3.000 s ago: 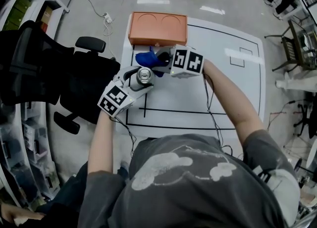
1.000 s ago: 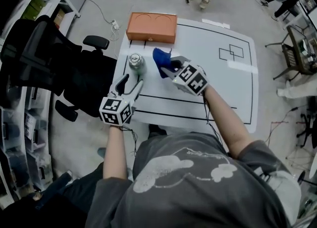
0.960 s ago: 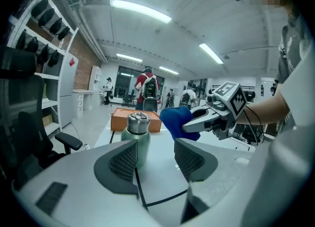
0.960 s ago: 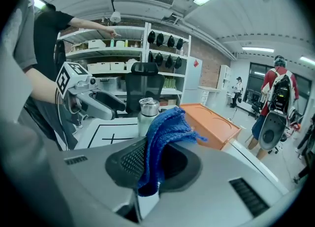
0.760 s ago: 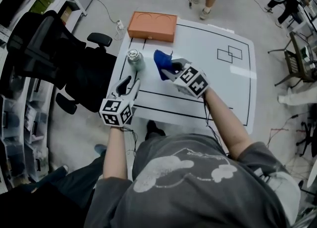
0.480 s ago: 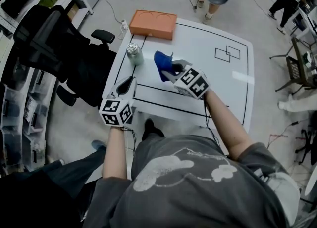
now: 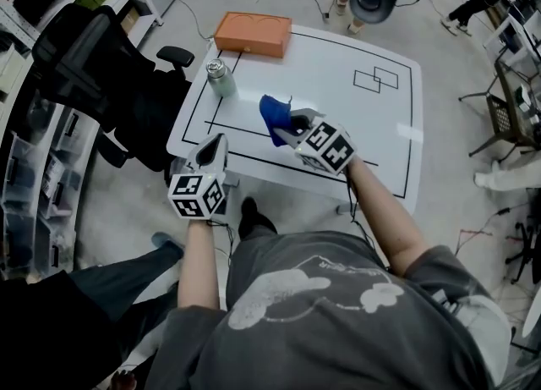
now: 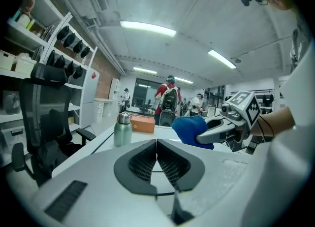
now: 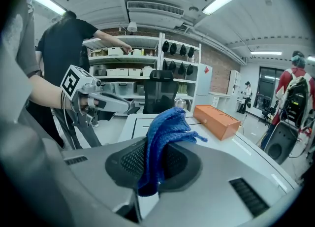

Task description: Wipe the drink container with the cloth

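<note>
Both grippers have drawn back from the drink container [image 7: 220,78] toward the near edge of the surface [image 7: 338,109].
- Left gripper [image 7: 217,143]: jaws have just been closing and are now pressed together with nothing between them.
- Drink container: green metal, silver cap, upright on the surface. It stands well ahead of the left jaws and slightly to their left, apart from both grippers.
- Right gripper [image 7: 290,128]: jaws clamped on the blue cloth [image 7: 272,114], which bunches out beyond their tips.
- Orange box [image 7: 254,33]: beyond the drink container, at the far edge.
</note>
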A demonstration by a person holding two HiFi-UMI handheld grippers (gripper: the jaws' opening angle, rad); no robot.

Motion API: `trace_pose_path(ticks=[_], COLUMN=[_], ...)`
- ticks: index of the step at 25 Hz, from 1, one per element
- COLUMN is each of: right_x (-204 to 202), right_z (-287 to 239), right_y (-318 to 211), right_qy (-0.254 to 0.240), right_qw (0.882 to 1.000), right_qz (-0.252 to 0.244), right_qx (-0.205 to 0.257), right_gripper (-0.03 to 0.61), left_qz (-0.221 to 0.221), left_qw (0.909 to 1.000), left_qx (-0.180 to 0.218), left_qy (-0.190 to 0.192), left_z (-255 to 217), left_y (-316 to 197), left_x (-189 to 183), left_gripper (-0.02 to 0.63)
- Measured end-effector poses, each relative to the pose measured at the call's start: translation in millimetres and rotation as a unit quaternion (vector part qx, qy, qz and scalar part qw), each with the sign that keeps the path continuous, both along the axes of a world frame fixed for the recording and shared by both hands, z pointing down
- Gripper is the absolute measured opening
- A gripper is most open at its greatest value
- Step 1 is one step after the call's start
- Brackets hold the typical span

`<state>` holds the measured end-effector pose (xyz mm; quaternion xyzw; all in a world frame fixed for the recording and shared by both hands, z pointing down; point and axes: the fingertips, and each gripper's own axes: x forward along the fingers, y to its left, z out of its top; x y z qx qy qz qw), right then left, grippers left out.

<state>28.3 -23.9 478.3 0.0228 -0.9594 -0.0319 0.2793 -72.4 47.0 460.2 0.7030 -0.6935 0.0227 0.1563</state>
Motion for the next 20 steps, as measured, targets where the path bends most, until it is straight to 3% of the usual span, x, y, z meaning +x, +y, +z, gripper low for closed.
trace_pose_path(ticks=[14,20], right_x=[49.7,54.6], right_z=[12.1,23.1], right_y=[49.3,55.2], right_qy=[-0.002,-0.004], right_qw=[1.0,1.0], right_qz=[-0.01,-0.007], right_qx=[-0.012,-0.019], right_gripper=[0.043,0.043], left_qz=[-0.032,-0.096], left_qw=[0.9984,0.9938], left_qx=[-0.044,-0.047], left_qy=[-0.011,-0.031], left_z=[18.4,19.3], left_y=[55.3,68.5], left_x=[53.6,50.3], left_gripper=[0.005,0.005])
